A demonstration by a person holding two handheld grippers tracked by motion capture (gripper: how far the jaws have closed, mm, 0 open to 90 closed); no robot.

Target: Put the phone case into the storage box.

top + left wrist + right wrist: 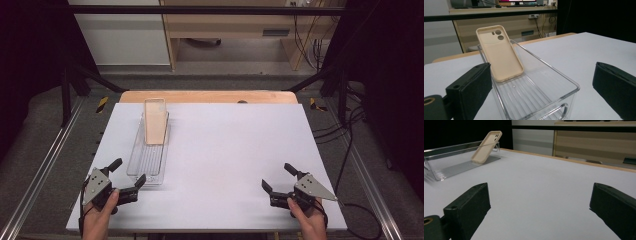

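A clear plastic tray (141, 172) lies lengthwise on the left half of the white table. A beige phone case (155, 121) leans tilted against the tray's far end, its lower edge on the ribbed floor; it shows as the case (500, 55) in the left gripper view and the case (486, 146) in the right gripper view. My left gripper (128, 172) is open just in front of the tray's near end (544, 110), jaws wide on either side. My right gripper (278, 177) is open over bare table at the near right, holding nothing.
The white table top (235, 150) has a wooden strip along its far edge. Metal rails run along both sides of the table, black frame posts stand at the far corners, and cables hang at the right. A wooden desk stands beyond the table.
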